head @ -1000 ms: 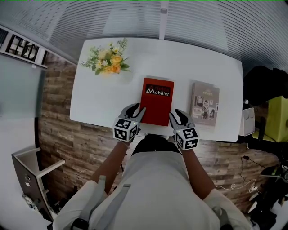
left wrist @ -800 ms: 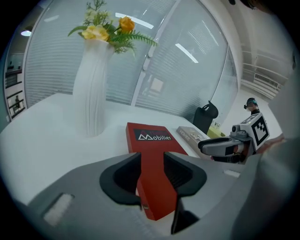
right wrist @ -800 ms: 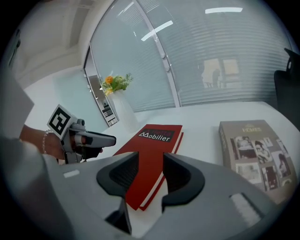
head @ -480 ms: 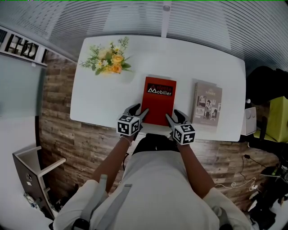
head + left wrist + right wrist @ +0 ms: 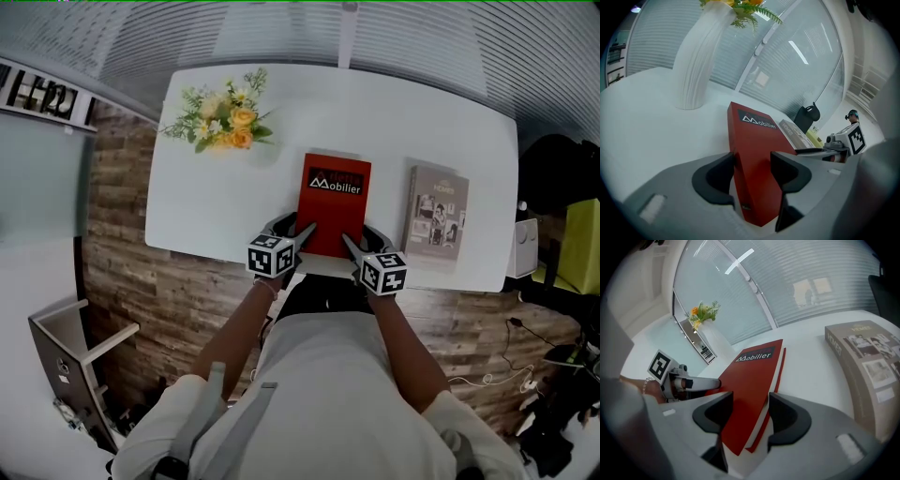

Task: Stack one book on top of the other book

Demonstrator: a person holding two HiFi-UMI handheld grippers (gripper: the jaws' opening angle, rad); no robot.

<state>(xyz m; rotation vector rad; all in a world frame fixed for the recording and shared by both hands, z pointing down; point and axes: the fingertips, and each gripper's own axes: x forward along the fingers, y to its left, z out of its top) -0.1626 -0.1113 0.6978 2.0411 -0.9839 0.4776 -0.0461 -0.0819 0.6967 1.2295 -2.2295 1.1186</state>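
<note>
White worktop (image 5: 403, 122), with the red hardcover book with a black title band (image 5: 335, 202) lying flat by your near edge.
Your left tongs (image 5: 295, 228) and right tongs (image 5: 357, 238) stand released, jaws just opened wide, each straddling one near corner of the red book without clamping it. To its right the grey-beige book with photographs on its cover (image 5: 437, 214) lies flat, a strip of bare surface between the two; its right side runs close to the worktop's right end. Beyond and left of the red book you have open surface; the yellow and white flowers in a white ribbed vase (image 5: 220, 120) stand well apart at the far left corner.
</note>
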